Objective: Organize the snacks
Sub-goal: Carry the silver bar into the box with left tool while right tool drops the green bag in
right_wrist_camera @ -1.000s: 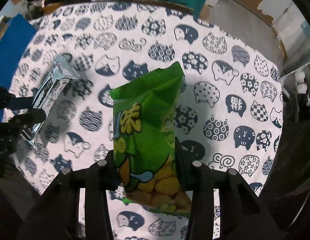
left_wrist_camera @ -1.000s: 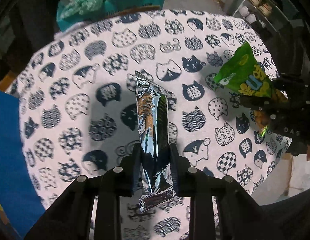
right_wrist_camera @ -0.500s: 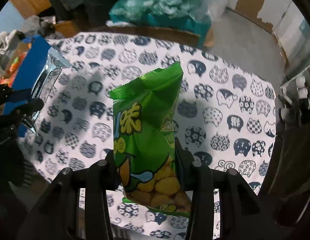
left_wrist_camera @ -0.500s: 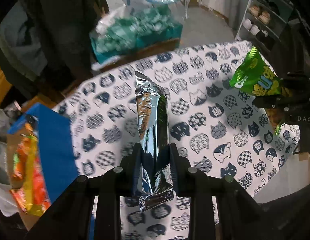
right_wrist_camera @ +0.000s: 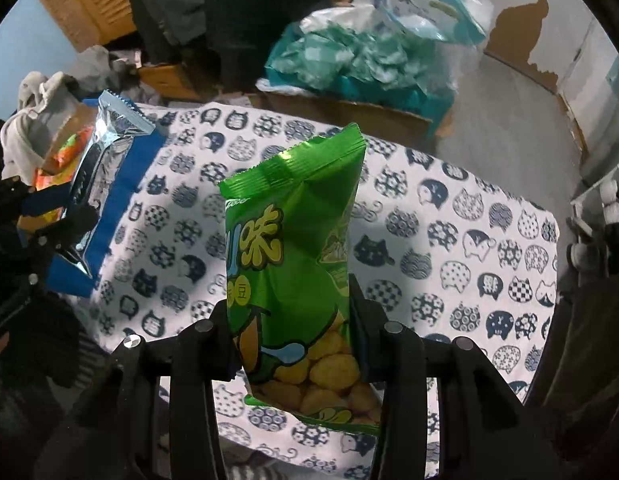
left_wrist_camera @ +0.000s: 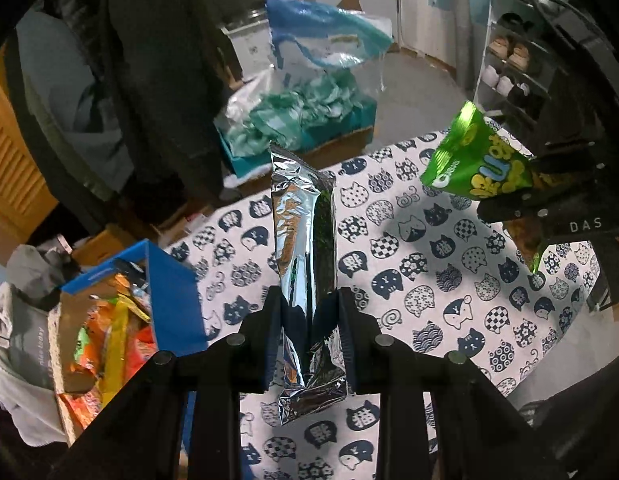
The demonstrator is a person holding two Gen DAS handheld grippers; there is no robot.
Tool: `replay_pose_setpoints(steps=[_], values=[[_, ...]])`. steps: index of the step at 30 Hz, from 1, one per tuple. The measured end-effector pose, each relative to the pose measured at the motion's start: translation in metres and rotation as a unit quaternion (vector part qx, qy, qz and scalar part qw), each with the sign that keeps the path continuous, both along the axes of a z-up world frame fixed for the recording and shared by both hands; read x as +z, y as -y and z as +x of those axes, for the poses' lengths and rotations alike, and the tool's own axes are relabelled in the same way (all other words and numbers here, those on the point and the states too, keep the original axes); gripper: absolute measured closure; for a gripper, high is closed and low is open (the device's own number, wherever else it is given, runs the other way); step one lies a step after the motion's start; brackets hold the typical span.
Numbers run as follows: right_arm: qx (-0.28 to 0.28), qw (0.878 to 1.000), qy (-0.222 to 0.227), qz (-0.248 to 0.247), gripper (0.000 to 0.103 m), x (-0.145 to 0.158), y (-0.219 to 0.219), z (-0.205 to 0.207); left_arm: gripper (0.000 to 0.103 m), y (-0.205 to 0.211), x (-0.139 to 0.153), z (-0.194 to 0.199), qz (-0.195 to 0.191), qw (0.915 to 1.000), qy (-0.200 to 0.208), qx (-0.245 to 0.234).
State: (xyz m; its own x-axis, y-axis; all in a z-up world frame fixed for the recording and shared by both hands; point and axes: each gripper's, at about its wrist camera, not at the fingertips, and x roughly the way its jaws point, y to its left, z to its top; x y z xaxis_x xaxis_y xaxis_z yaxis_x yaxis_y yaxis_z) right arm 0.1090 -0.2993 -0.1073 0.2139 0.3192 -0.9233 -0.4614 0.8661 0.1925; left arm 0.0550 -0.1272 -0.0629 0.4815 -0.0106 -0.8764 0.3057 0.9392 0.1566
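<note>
Desk (left_wrist_camera: 429, 280) cloth lies bare between both grippers. Left gripper (left_wrist_camera: 309, 332) clamps a crinkled silver packet (left_wrist_camera: 301, 240) upright beside the blue box (left_wrist_camera: 169, 300) (full of wrappers); right gripper (right_wrist_camera: 293, 344) clamps a glossy green bag (right_wrist_camera: 293, 240).

You lifted both grippers up and back from the cat-print tablecloth (left_wrist_camera: 429, 280), so it dropped lower and farther in both views. The silver packet (left_wrist_camera: 303, 248) in your left gripper (left_wrist_camera: 309, 336) and the green snack bag (right_wrist_camera: 297, 280) in your right gripper (right_wrist_camera: 293, 344) rose with them. The blue box (left_wrist_camera: 169, 292) of bright wrappers came into view at the left, and the teal bags (right_wrist_camera: 349, 60) beyond the far edge showed fully.
</note>
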Motion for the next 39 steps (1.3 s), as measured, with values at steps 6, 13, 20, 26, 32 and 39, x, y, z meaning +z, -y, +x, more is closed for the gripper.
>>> replay_pose_setpoints(steps=[6, 13, 20, 26, 32, 39], values=[[0.013, 1.000, 0.005, 0.013, 0.063, 0.013, -0.026, 0.000, 0.076, -0.019, 0.013, -0.006, -0.003, 0.9998, 0.018, 0.004], [0.035, 0.999, 0.011, 0.026, 0.063, 0.028, -0.063, 0.000, 0.076, -0.048, 0.024, -0.010, -0.002, 0.9991, 0.037, 0.021], [0.057, 0.997, 0.009, 0.041, 0.063, 0.039, -0.107, 0.006, 0.076, -0.084, 0.029, -0.015, -0.007, 0.9979, 0.045, 0.046], [0.072, 0.996, 0.005, 0.052, 0.063, 0.045, -0.149, 0.014, 0.076, -0.122, 0.031, -0.015, -0.013, 0.9961, 0.047, 0.073], [0.090, 0.994, 0.000, 0.061, 0.063, 0.047, -0.193, 0.016, 0.076, -0.168, 0.029, -0.014, -0.025, 0.9936, 0.038, 0.103], [0.115, 0.991, -0.012, 0.062, 0.063, 0.042, -0.250, 0.017, 0.076, -0.224, 0.021, -0.017, -0.027, 0.9888, 0.023, 0.145]])
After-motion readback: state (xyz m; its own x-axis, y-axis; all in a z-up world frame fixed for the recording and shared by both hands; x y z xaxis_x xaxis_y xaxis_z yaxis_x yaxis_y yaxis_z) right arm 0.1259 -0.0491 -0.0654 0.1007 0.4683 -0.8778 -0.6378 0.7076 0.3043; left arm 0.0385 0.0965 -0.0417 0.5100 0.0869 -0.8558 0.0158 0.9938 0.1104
